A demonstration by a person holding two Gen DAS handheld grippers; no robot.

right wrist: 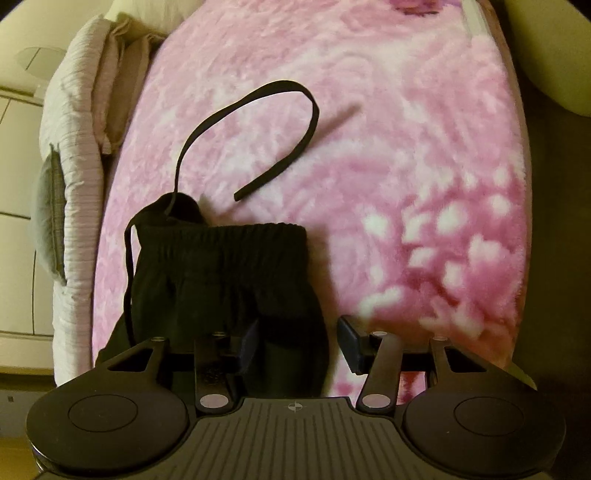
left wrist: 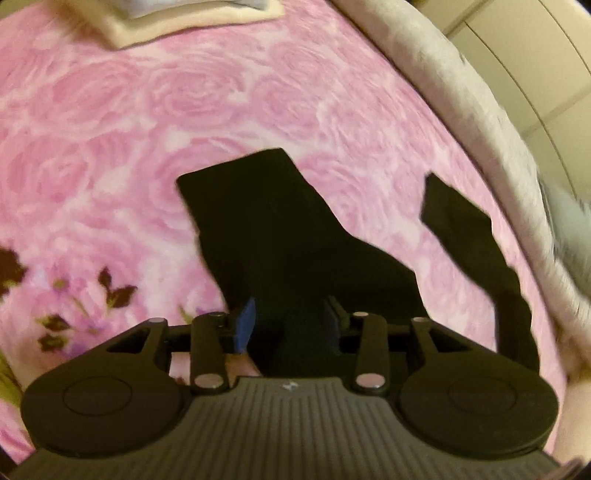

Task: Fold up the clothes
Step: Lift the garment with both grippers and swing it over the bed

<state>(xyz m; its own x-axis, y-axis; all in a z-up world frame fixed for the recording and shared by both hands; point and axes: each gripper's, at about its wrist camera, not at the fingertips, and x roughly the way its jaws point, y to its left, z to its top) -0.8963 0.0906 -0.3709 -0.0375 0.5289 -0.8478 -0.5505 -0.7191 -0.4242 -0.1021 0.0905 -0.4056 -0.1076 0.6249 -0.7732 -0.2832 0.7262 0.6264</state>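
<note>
In the left wrist view we see our left gripper [left wrist: 291,325] with its jaws drawn in on dark cloth: the black trousers [left wrist: 280,236] run between the blue pads [left wrist: 246,325] and out ahead across the pink rose-patterned blanket [left wrist: 184,110]. One trouser leg ends squarely near the blanket's middle; a second leg [left wrist: 476,254] lies further right, close to the blanket's right edge, where a pale quilt [left wrist: 461,96] borders it. A folded cream cloth [left wrist: 184,26] sits at the far left corner.

In the right wrist view, the pale quilt [right wrist: 77,155] runs along the blanket's [right wrist: 406,166] left edge with a grey cushion [right wrist: 48,218] tucked beside it. The trousers' gathered waistband [right wrist: 229,236] lies near that left edge, and a black drawstring [right wrist: 258,96] loops out from it toward the middle. Our right gripper [right wrist: 299,343] has its jaws fairly wide, with the cloth bunched between them against the left pad; the right pad [right wrist: 351,339] stands clear over pink pile.
</note>
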